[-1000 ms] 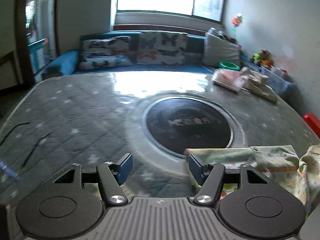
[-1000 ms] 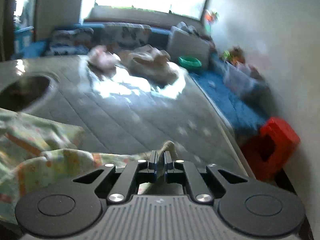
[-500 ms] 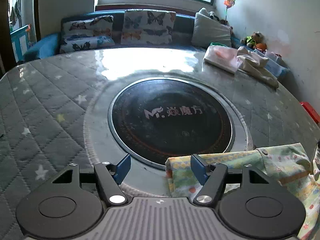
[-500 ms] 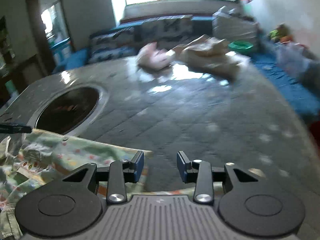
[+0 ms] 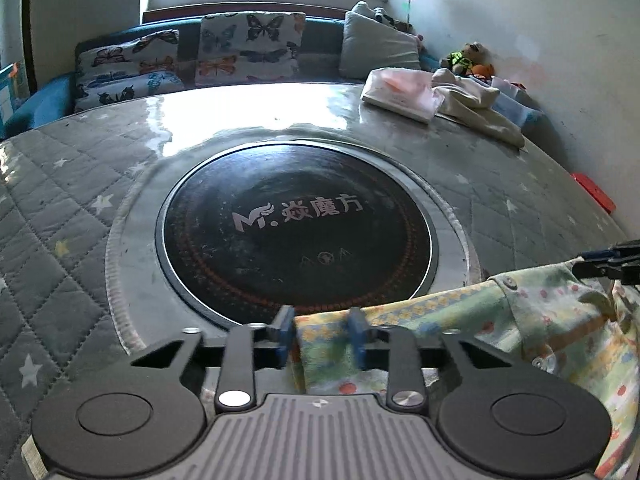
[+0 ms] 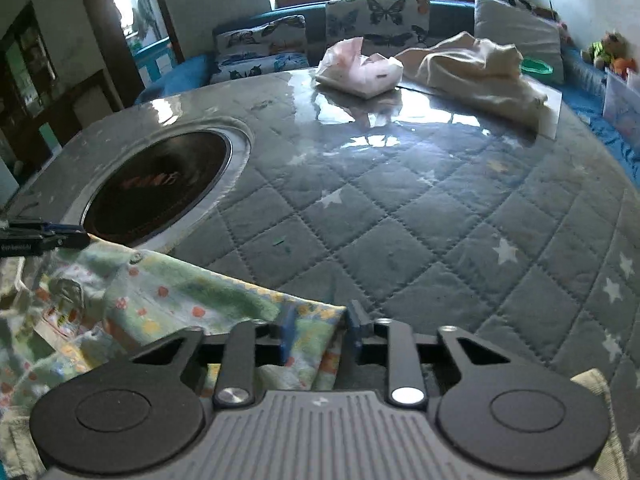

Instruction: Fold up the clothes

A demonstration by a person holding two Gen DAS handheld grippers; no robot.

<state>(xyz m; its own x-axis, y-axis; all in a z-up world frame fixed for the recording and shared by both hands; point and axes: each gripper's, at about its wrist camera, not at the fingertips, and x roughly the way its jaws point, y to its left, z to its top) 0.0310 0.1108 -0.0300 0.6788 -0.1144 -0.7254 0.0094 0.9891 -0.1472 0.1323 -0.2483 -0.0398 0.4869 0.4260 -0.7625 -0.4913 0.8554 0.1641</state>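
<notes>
A pale green garment (image 5: 540, 320) with a coloured print lies spread at the near edge of the quilted table (image 5: 60, 208). My left gripper (image 5: 322, 334) has the garment's far left corner between its blue pads. Its jaws are closing, and the fabric fills the narrow gap. My right gripper (image 6: 318, 332) is closing the same way on the far right corner of the garment (image 6: 180, 296), with cloth bunched between its pads. Each gripper's tip shows in the other's view: the right gripper (image 5: 608, 264) and the left gripper (image 6: 44, 236).
A round black hob (image 5: 296, 232) is set into the table just beyond the garment. At the far right lie a folded pink cloth (image 5: 400, 92) and a crumpled beige cloth (image 5: 476, 108). A sofa with butterfly cushions (image 5: 248, 48) stands behind, and a red object (image 5: 592, 192) sits off the right edge.
Both grippers dropped down to the garment's far edge. The left jaws went from wide to narrow around a corner. The right let go of a fold, opened, then narrowed on the other corner.
</notes>
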